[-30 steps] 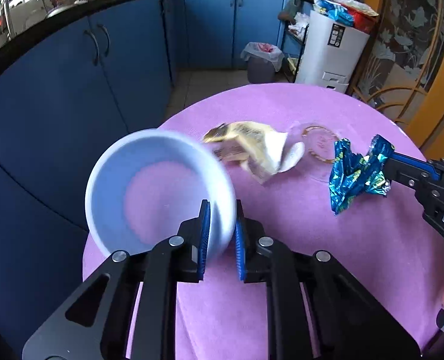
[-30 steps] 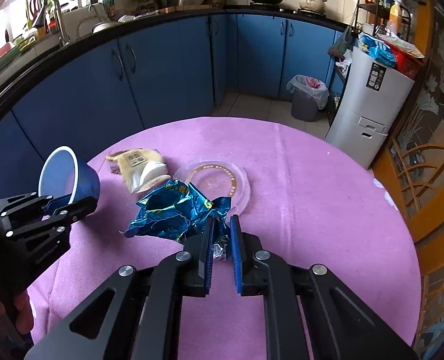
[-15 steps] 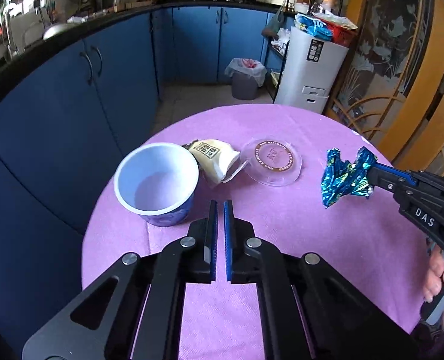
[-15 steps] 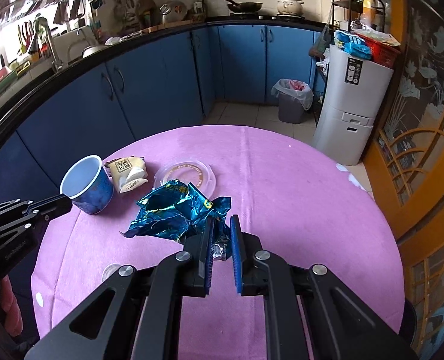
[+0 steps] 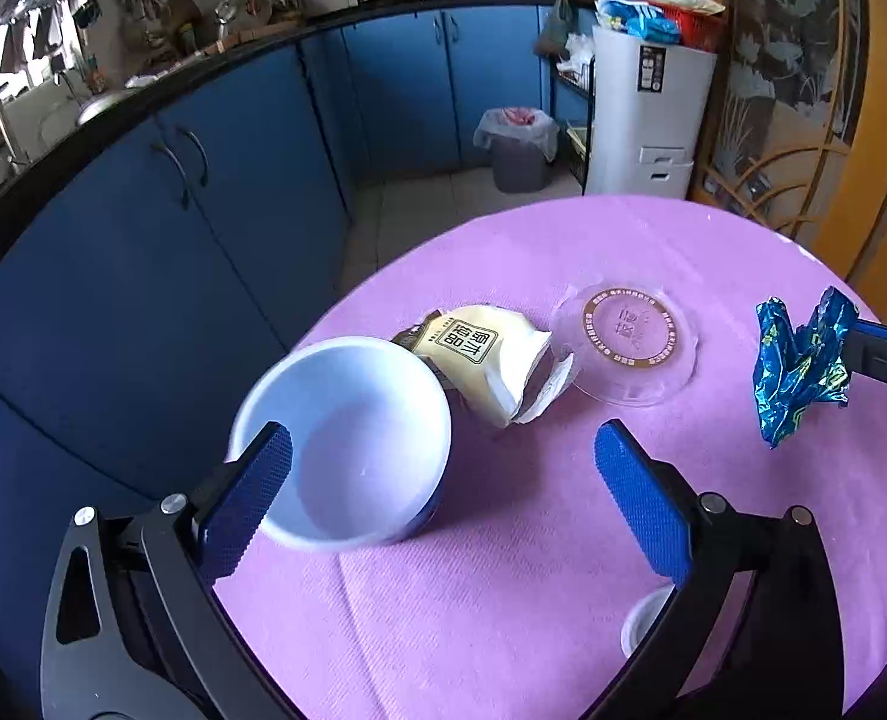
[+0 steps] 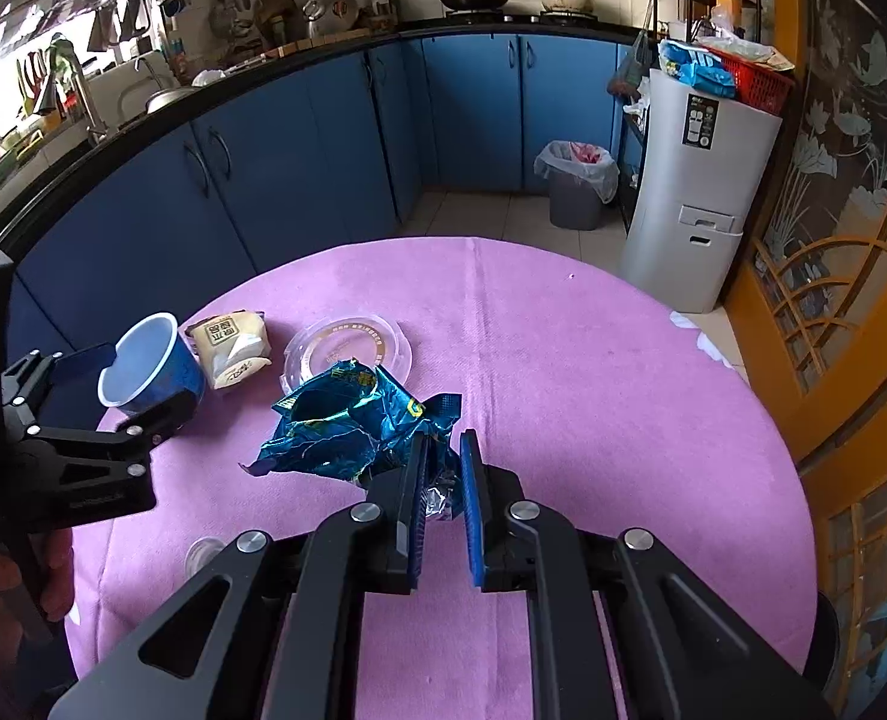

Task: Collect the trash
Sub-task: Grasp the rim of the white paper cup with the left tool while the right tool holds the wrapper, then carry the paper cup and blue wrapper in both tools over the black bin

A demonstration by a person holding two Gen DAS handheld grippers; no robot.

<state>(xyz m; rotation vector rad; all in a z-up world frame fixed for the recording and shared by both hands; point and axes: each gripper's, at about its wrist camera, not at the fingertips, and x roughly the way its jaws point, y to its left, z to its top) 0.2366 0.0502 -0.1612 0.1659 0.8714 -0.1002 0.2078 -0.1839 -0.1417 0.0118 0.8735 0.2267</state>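
Observation:
A blue paper cup (image 5: 347, 438) with a white inside stands upright on the purple tablecloth (image 5: 503, 588). My left gripper (image 5: 443, 468) is open wide, its left finger at the cup's near rim, the cup partly between the jaws. A cream snack wrapper (image 5: 485, 360) lies behind the cup, with a clear plastic lid (image 5: 626, 342) beside it. My right gripper (image 6: 443, 468) is shut on a crumpled blue foil wrapper (image 6: 347, 420) and holds it above the table. The wrapper also shows in the left wrist view (image 5: 800, 360). The cup (image 6: 149, 369) shows in the right wrist view.
A small white cap (image 5: 644, 630) lies near the table's front edge. Blue kitchen cabinets (image 6: 299, 168) curve behind the round table. A lined grey trash bin (image 6: 575, 183) stands on the floor beside a tall white bin (image 6: 695, 192).
My left gripper set the cup upright on the table, let go, closed empty, then opened wide beside it. My right gripper kept hold of the foil wrapper and rose slightly.

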